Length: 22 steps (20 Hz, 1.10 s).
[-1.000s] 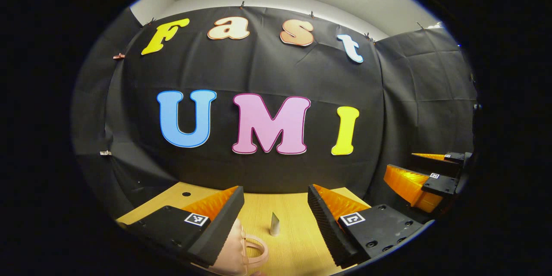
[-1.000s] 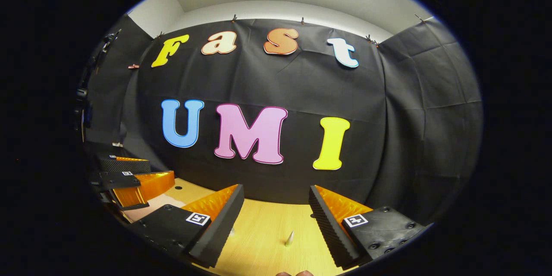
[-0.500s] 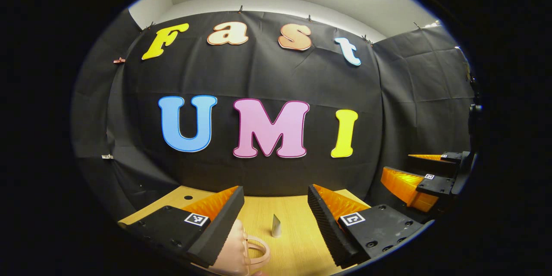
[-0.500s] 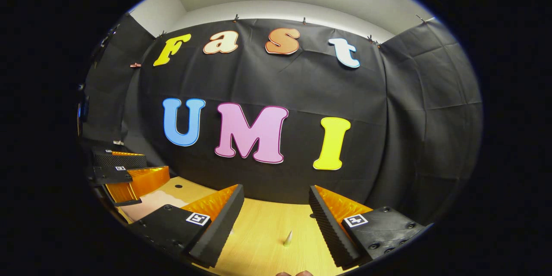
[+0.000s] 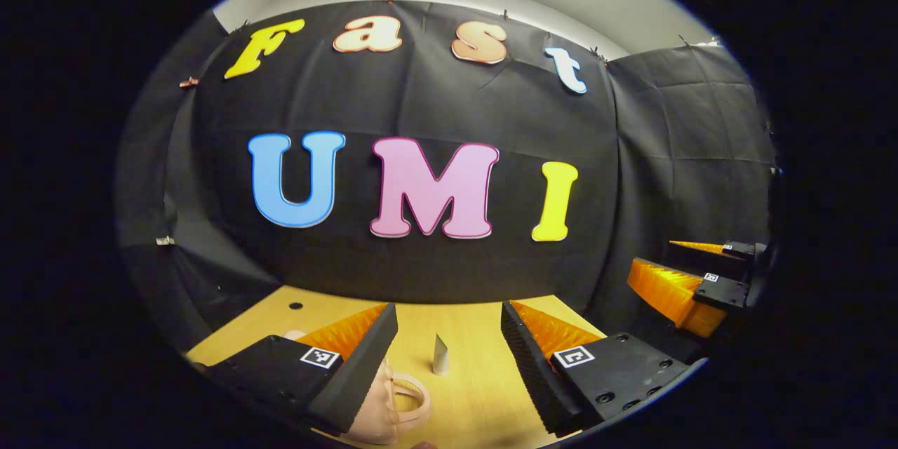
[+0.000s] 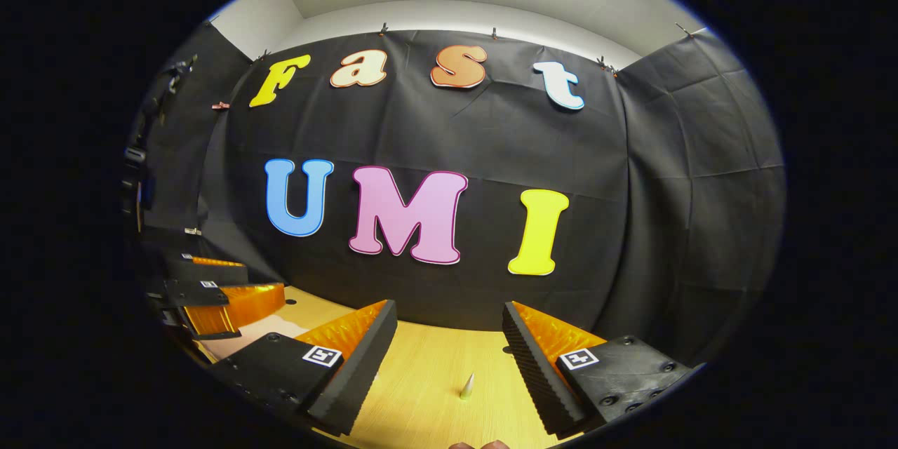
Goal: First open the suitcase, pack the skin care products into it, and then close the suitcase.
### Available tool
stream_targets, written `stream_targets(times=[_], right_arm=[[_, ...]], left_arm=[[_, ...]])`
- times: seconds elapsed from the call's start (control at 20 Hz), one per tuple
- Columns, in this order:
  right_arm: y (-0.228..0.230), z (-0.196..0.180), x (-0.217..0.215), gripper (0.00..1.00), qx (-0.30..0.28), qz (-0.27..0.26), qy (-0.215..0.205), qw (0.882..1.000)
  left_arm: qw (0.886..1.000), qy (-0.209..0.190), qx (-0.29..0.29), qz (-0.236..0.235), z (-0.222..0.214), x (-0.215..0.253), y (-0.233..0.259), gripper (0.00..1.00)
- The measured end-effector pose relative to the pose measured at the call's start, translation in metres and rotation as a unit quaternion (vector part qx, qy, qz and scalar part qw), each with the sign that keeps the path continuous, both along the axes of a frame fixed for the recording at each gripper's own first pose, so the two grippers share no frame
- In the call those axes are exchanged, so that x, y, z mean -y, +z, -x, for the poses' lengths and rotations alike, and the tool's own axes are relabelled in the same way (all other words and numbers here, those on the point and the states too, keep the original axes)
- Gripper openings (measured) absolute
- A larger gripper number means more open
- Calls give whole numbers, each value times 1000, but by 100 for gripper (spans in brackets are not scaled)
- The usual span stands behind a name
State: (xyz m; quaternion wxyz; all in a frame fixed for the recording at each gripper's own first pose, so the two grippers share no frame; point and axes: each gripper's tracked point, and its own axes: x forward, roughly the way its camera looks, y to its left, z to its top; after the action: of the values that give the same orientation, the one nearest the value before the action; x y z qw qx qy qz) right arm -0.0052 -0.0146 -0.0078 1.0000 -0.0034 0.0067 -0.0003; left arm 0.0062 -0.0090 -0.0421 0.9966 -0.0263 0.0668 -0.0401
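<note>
A pale pink suitcase point(image 5: 382, 403) with a loop handle point(image 5: 410, 396) lies on the table, partly hidden under the left finger of my left gripper point(image 5: 447, 310), which hovers open above it. A small pointed silvery tube tip point(image 5: 440, 356) stands just beyond the handle. My right gripper point(image 6: 449, 306) is also open and holds nothing, and the same pointed tip point(image 6: 467, 386) stands on the table between its fingers. A strip of the pink suitcase point(image 6: 263, 328) shows to its left. Each gripper appears at the other's side: the right gripper point(image 5: 691, 273) and the left gripper point(image 6: 221, 284).
The wooden table point(image 5: 484, 393) runs back to the black cloth wall point(image 5: 435, 266). A small round hole point(image 5: 295, 306) sits in the table's far left corner. A rounded brownish edge point(image 6: 477, 445) peeks up at the bottom of the right gripper view.
The left gripper has tipped downward a little, so more of the table and suitcase handle shows. The right gripper has barely moved.
</note>
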Motion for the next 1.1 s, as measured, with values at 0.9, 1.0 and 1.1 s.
stream_targets(times=[0.9,1.0,1.1], right_arm=[[-40,29,60,96,-43,-42,-40,997],[-39,31,69,96,-41,-40,-50,997],[-39,34,78,96,-40,-37,-58,997]], left_arm=[[884,-50,-464,-39,-69,-8,-226,95],[869,-50,-491,-48,-72,-7,-242,95],[855,-44,-515,-49,-74,-9,-257,95]])
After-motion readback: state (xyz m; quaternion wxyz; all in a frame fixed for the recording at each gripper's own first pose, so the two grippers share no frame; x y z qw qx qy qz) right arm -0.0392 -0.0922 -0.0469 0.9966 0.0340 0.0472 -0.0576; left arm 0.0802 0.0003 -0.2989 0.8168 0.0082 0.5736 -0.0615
